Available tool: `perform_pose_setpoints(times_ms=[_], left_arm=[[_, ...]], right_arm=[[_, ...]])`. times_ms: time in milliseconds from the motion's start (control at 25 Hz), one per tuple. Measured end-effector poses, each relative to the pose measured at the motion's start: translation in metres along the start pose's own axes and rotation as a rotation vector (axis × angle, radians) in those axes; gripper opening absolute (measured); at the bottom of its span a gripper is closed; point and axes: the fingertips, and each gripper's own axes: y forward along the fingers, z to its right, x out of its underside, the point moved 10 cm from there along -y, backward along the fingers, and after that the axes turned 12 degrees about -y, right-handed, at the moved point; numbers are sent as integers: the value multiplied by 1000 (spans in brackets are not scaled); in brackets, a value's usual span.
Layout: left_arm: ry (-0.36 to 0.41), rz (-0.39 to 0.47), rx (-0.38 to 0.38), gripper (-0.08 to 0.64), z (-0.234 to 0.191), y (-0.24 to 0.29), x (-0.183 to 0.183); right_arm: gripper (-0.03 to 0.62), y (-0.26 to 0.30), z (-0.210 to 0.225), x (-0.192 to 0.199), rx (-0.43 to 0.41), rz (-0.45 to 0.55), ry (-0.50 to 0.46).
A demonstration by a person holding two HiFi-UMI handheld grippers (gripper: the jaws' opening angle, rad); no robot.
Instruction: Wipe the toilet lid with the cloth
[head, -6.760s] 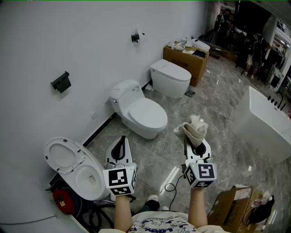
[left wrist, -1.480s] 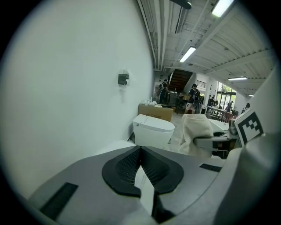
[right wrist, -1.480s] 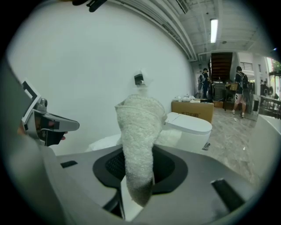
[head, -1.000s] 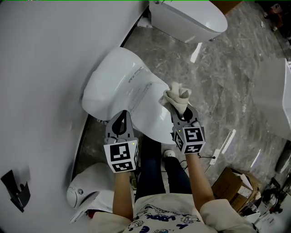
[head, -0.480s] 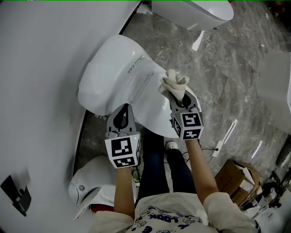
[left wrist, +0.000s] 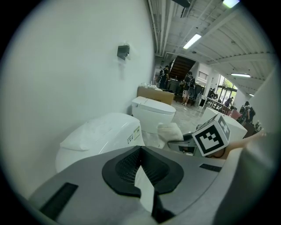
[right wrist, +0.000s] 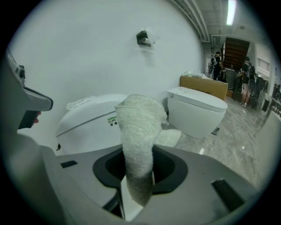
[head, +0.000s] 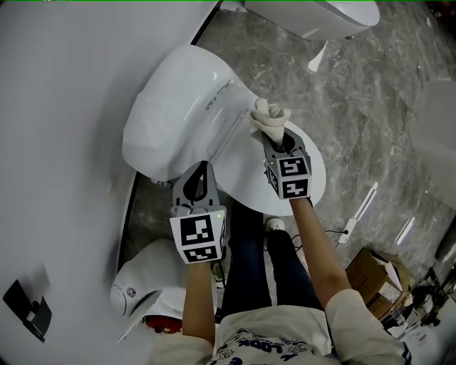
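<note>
Cloth [right wrist: 136,127] clamped in right gripper [head: 276,137], head view: on toilet lid [head: 246,171]

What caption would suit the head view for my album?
Right gripper holds a cloth at the closed toilet lid; left gripper, shut, hovers alongside.

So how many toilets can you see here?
3. The middle toilet, touched by the cloth; the far toilet, cut by the top edge; the near toilet at bottom left, by the person's leg. Others may be out of view.

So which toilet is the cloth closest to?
The middle toilet, against the wall. The cloth in the right gripper is over its closed lid.
</note>
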Motion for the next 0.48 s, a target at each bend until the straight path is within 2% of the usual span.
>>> perform_pose_setpoints(times_ms=[160, 480], left_arm=[[-10, -9, -7, 3, -3, 5, 6], [-11, -29, -8, 3, -5, 17, 18]], right_arm=[[112, 25, -4, 10, -12, -43, -12], [112, 67, -15, 21, -70, -117, -101]])
